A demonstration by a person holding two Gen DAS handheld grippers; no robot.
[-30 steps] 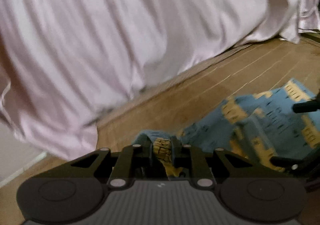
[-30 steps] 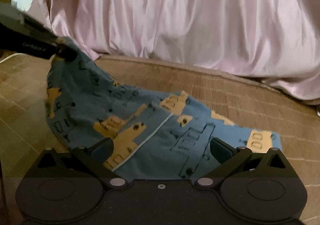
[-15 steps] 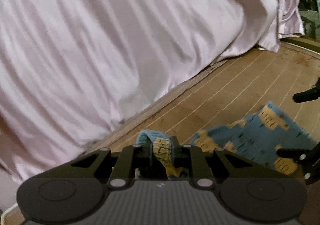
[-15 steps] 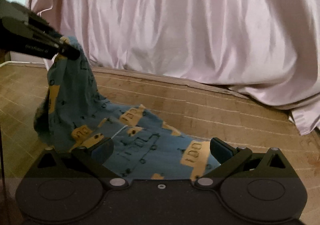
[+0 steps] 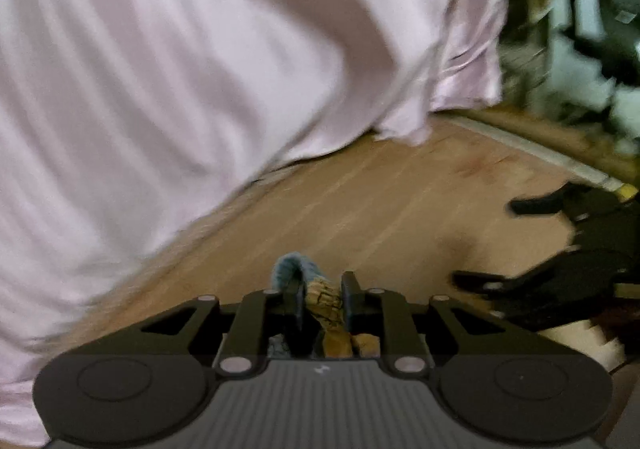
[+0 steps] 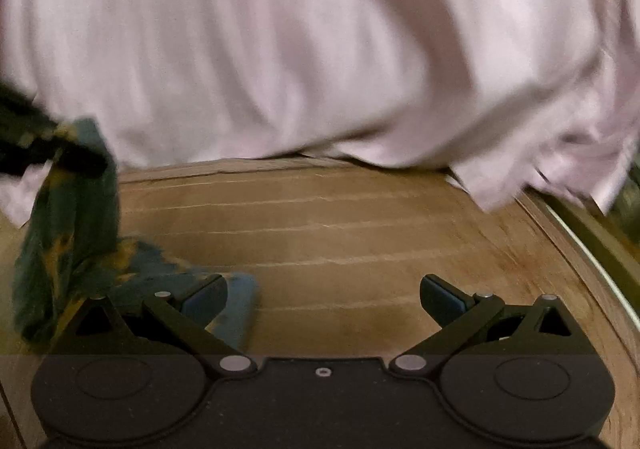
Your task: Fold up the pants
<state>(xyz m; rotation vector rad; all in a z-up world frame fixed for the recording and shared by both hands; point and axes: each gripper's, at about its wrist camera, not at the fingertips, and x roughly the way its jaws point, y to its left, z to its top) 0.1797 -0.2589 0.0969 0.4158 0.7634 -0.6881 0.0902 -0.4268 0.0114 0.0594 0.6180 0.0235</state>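
- We see only a small bunch of the pants [image 5: 320,295] between the left gripper [image 5: 322,299] fingers; the rest lies hidden below its body.
- In the right wrist view the pants [image 6: 68,233] are motion-blurred, their print unreadable, the lower end hidden behind the right gripper [image 6: 323,293].
- The right gripper [image 5: 560,249] is smeared and cut off by the left view's right edge.
- The clutter [image 5: 568,29] beyond the pink bedsheet [image 5: 200,69] is too blurred to identify.
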